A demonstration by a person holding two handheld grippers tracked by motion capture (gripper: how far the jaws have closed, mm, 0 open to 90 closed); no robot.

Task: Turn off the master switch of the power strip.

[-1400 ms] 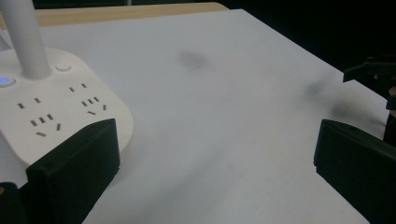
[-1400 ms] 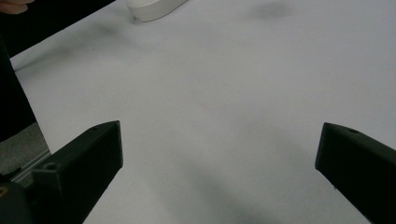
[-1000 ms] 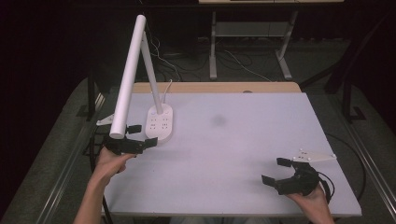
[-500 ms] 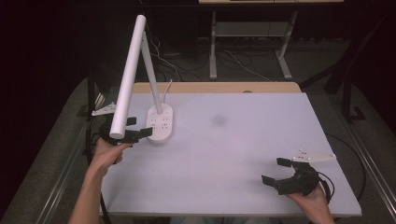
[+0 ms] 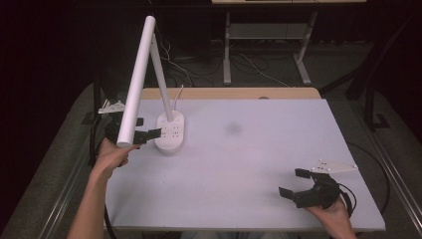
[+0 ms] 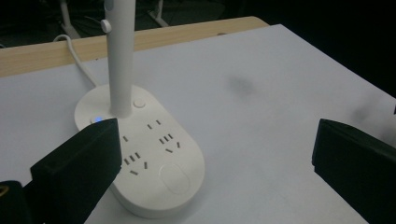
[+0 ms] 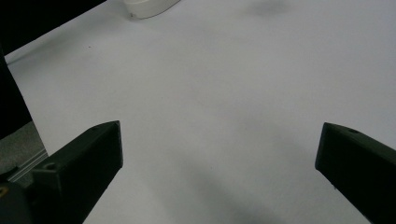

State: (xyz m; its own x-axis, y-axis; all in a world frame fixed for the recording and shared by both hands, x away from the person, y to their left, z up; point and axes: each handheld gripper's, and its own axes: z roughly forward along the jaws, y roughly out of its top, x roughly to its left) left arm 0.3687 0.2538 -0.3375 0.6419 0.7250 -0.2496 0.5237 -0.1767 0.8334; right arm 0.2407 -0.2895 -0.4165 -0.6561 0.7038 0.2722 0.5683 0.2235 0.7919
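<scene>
1. While the white lamp base (image 5: 170, 132) is seen standing at the left of the surface (image 5: 249, 164), the left hand-held gripper (image 5: 142, 130) is held just beside it, jaws spread wide and nothing grasped.
2. Sockets and a lit blue dot are shown on the base.
3. The right hand-held gripper (image 5: 293, 183) is held released, well apart, near the front right.
</scene>
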